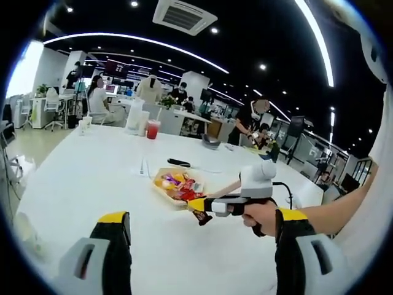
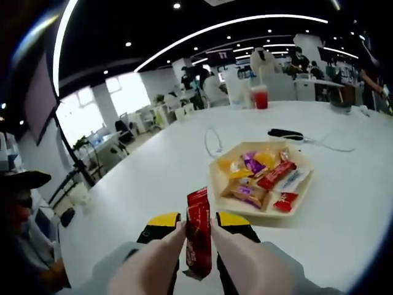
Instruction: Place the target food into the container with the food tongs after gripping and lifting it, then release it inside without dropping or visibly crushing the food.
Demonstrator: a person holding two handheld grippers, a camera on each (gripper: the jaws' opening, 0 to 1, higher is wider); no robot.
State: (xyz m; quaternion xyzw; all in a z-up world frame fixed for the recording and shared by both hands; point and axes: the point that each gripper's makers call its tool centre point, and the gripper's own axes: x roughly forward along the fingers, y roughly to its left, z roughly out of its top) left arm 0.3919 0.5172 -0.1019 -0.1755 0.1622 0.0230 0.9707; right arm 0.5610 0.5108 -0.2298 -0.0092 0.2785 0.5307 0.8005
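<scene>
We see the right gripper (image 2: 198,228) clamped on a red snack packet (image 2: 198,239), lifted just short of the tray (image 2: 216,178) — grip done, placing and release left — left gripper (image 1: 202,227) spread, empty

Your right hand-held gripper (image 2: 195,228) has yellow tips on black jaws, and between them you see a red snack packet (image 2: 198,238). The counter (image 2: 153,178) is plain white. On it you have a pale yellow tray (image 2: 216,178) with purple, orange, red and white wrappers. Your left hand-held gripper (image 1: 202,224) also shows yellow over black.
</scene>
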